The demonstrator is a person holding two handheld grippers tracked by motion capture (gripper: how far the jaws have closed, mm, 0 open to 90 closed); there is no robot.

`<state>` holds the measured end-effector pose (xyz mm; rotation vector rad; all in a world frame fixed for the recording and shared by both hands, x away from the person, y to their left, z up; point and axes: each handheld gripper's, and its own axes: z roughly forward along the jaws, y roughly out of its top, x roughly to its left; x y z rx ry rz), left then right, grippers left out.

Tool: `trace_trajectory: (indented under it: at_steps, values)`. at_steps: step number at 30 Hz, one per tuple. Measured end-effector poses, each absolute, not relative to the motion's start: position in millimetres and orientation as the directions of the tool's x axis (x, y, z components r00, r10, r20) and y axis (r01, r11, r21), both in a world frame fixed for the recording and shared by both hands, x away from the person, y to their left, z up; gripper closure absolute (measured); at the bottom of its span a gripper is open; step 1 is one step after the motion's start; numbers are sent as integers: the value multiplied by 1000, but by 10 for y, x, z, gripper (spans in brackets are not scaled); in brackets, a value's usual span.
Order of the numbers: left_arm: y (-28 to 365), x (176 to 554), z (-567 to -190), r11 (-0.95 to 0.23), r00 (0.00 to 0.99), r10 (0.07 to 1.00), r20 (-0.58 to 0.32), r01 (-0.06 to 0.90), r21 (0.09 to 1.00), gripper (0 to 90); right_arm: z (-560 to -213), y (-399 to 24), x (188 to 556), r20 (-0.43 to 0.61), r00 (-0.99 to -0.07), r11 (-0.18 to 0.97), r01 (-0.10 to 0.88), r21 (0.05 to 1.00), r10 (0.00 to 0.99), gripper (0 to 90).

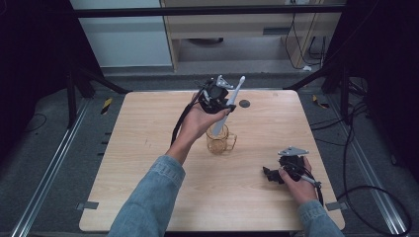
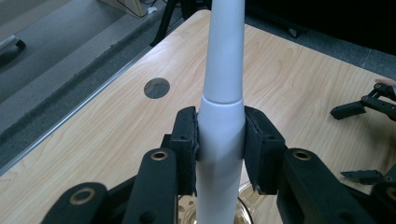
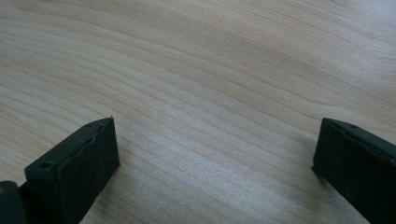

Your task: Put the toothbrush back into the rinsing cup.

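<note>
left tool raised gripping toothbrush, right tool low, spread wide

Light wooden square table being framed by grey carpeted floor. Pale wooden cabinet being seen behind. Black cables being trailed across floor. Sides being kept dark.

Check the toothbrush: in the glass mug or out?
Partly in: the left tool grips the toothbrush, tilted, its lower end inside the mug.
</note>
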<state>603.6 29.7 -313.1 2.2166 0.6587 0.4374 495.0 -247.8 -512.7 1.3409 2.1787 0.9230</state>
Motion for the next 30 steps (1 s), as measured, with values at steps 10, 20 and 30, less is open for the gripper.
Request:
trace_trajectory:
  at_steps: [10, 20, 30]
  values:
    - [288, 6077, -3254, -575, 804, 586, 103, 322, 752, 673, -5127, -2478, 4950, -8, -448, 315, 615, 723, 894, 4]
    - [321, 6098, -3405, -578, 805, 585, 93, 334, 744, 673, -5127, -2478, 4950, -7, -448, 314, 616, 723, 894, 3]
    - [345, 6101, -3525, -574, 806, 586, 78, 346, 742, 673, -5127, -2477, 4949, -5, -447, 312, 617, 722, 895, 4]
